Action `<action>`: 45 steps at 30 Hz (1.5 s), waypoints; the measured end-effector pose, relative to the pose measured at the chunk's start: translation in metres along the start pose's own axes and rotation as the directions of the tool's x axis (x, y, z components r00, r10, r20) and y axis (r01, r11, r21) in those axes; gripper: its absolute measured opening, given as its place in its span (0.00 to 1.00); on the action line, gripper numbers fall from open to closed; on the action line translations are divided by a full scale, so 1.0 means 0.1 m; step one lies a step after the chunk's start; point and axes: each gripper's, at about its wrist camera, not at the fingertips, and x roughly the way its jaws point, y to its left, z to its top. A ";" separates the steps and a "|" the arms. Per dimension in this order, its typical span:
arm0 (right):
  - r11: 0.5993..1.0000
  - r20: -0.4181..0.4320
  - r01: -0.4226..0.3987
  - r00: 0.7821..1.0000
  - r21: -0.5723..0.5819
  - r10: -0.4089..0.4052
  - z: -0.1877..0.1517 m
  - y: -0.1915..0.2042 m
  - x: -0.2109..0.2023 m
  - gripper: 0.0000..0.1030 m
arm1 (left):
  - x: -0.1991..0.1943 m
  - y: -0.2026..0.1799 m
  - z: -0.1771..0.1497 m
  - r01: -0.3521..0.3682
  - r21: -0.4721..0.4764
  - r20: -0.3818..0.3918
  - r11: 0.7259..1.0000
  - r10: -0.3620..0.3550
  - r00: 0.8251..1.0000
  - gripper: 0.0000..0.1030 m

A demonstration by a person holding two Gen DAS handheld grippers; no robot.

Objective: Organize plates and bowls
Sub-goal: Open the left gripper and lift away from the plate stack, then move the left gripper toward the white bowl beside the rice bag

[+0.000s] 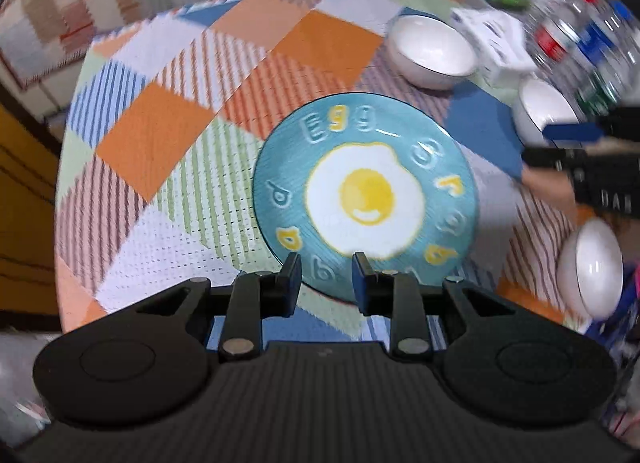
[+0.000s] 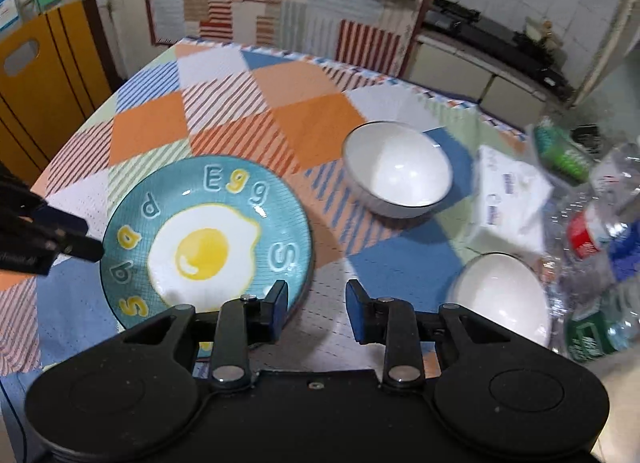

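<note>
A teal plate [image 1: 366, 191] [image 2: 208, 239] with a fried-egg picture lies flat on the checked tablecloth. My left gripper [image 1: 326, 267] hovers over the plate's near rim, its jaws a narrow gap apart with nothing between them. In the right wrist view the left gripper [image 2: 72, 241] shows beside the plate's left rim. My right gripper [image 2: 316, 295] is open above the cloth just right of the plate, empty. The right gripper [image 1: 560, 143] enters the left wrist view from the right. Two white bowls [image 2: 396, 171] [image 2: 500, 299] stand upright to the right of the plate.
A white tissue pack [image 2: 508, 199] and several plastic bottles [image 2: 592, 231] crowd the table's right side. A third white bowl [image 1: 592, 263] shows at the right edge of the left wrist view. A yellow cabinet [image 2: 44, 75] stands left of the table.
</note>
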 end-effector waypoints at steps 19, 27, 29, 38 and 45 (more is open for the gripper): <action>0.993 0.122 -0.076 0.989 -0.086 0.086 -0.47 -0.12 -1.23 0.51 | -0.80 -0.96 -0.34 0.048 0.262 0.013 0.964 -0.053 0.999 0.40; 0.993 0.129 -0.071 0.988 -0.091 0.082 -0.96 -0.30 -1.50 0.56 | -0.64 -1.43 -0.42 0.120 0.341 -0.028 0.932 -0.118 0.993 0.40; 0.997 0.161 -0.059 0.985 -0.047 0.066 -1.16 -0.37 -1.48 0.61 | -0.53 -1.54 -0.43 0.140 0.338 -0.041 0.931 -0.134 0.990 0.40; 0.983 0.200 0.006 0.979 0.181 -0.043 -1.94 -0.63 -1.05 0.62 | 0.00 -1.96 -0.44 0.160 0.290 -0.015 0.944 -0.162 0.987 0.45; 0.964 0.098 0.012 0.994 0.266 -0.039 -2.07 -0.82 -0.73 0.62 | 0.23 -2.26 -0.54 0.196 0.321 0.029 0.926 -0.217 0.976 0.54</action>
